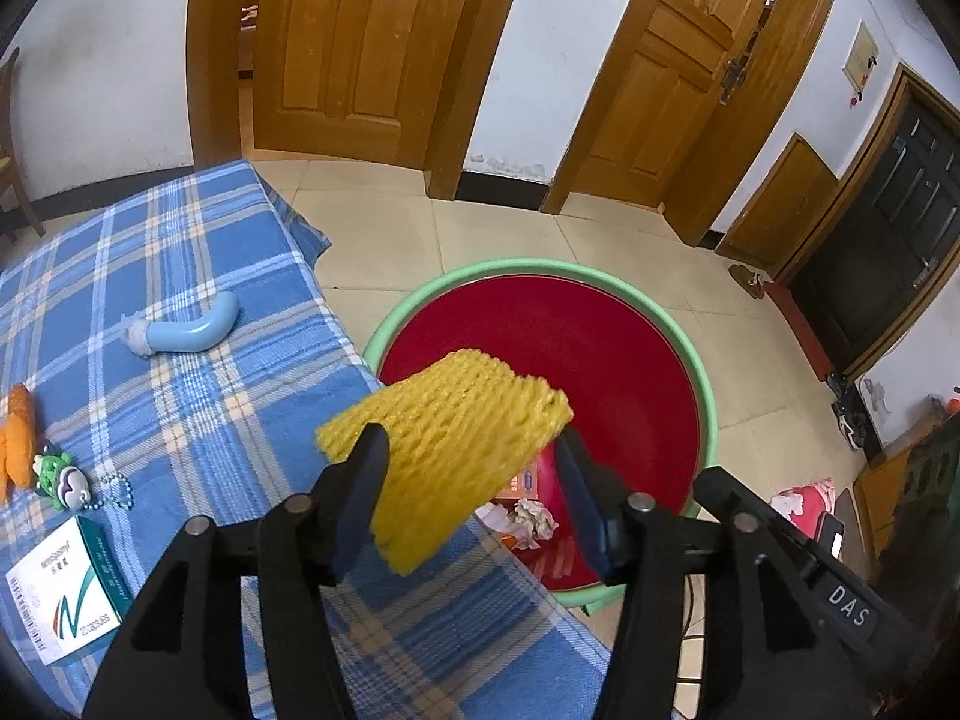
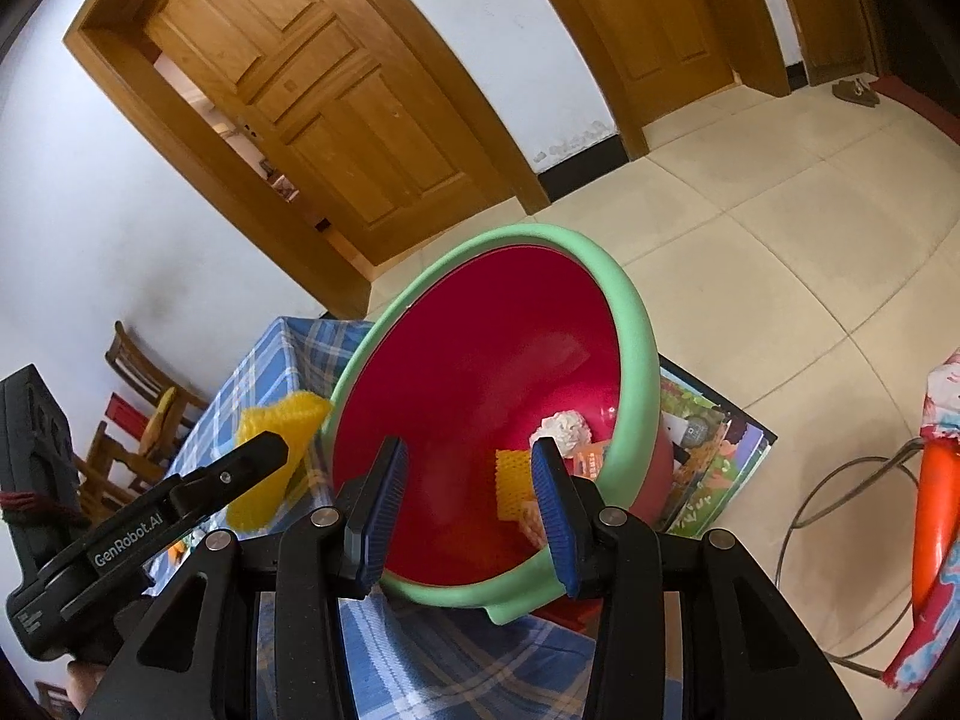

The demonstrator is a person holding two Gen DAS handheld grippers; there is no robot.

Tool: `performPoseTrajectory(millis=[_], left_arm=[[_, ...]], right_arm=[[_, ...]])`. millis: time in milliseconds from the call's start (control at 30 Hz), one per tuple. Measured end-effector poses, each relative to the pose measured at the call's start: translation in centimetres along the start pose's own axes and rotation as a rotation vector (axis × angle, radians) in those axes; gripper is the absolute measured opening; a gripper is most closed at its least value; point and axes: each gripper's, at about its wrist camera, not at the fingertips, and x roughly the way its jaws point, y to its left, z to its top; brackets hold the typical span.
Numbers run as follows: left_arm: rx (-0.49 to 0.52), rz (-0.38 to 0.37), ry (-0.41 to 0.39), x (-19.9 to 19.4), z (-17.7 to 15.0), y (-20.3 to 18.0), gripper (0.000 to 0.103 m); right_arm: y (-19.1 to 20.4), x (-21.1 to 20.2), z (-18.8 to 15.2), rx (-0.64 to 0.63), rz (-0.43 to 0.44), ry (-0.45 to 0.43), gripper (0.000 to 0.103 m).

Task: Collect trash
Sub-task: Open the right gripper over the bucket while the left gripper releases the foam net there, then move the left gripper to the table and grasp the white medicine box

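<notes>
Two tongs meet at the bin point(image 1: 705, 396): the left gripper point(image 1: 474, 450) gapes around yellow netting point(image 1: 447, 444); the right gripper point(image 2: 471, 468), half-open, straddles its rim. Lower left, a box point(image 1: 63, 600) and tube point(image 1: 192, 333) lie on the cloth point(image 1: 198, 228).

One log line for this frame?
left gripper: open, yellow foam net between jaws | right gripper: holds tilted basin | net above basin

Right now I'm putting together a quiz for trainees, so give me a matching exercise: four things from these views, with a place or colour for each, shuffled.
1 crumpled paper
2 blue tube
3 left gripper
4 basin rim

A green
B astride the yellow foam net
C on the plaid cloth
D inside the red basin

Pairs: 1-D, 2-C, 3-B, 4-A
</notes>
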Motion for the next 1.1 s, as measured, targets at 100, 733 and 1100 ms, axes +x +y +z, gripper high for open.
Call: performPoseTrajectory(millis=[100,733,1100], left_arm=[[-0.002,-0.009,-0.012,-0.3,0.1,0.0,0.065],[-0.001,-0.021,-0.047,-1.6,0.6,0.6,0.073],[-0.012,0.014,-0.076,-4.2,-0.3,1.9,0.073]], right_arm=[[0.0,-0.2,0.1,-0.003,0.0,-0.006,0.044],[0.3,-0.7,0.2,-0.007,0.002,-0.02,0.044],[1.9,-1.9,-0.5,-0.044,0.033,-0.018,0.048]])
